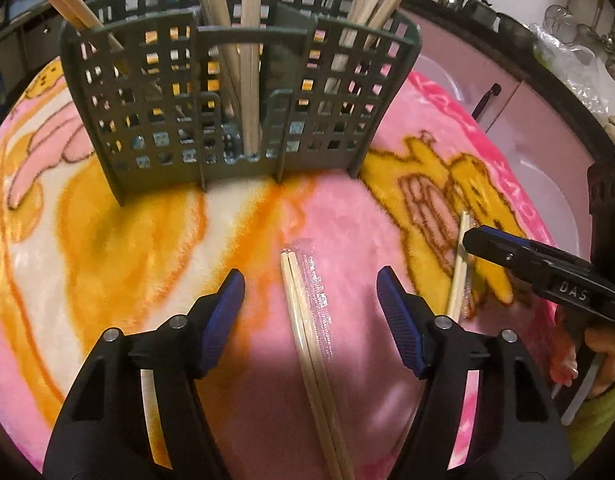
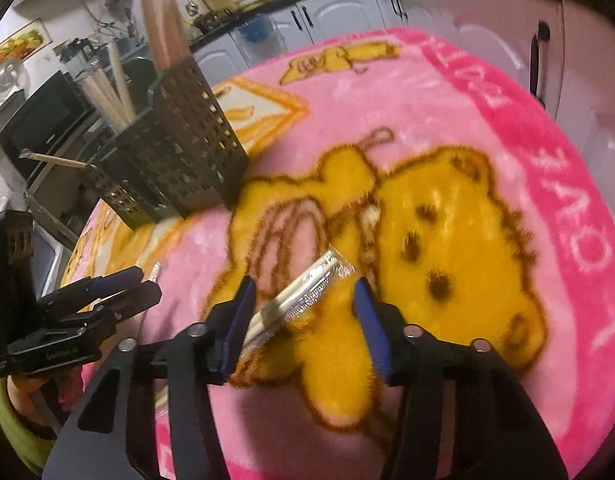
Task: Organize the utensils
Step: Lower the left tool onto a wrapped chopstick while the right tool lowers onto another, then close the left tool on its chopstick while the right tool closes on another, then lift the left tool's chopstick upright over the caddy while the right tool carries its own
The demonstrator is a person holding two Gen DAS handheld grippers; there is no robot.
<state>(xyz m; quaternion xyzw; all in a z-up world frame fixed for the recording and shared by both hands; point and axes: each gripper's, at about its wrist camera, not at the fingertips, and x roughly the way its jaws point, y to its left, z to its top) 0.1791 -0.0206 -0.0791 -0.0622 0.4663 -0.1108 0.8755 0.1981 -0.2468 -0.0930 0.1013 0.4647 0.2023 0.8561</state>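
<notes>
Chopsticks (image 1: pixel 307 320) lay wrapped between left gripper (image 1: pixel 311 312) jaws, half open, nothing gripped; right gripper (image 2: pixel 303 312) likewise straddled second pair (image 2: pixel 303 292). Caddy (image 1: pixel 235 100) at twelve o'clock, apparently their destination.

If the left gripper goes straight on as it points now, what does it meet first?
Probably the wrapped pair of wooden chopsticks lying on the pink blanket, between the left gripper and its open jaws; depth is unclear.

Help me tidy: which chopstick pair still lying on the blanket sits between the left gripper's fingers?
The wrapped pair on the plain pink patch, lengthwise between the left gripper fingers; the other pair lies on the yellow bear.
</notes>
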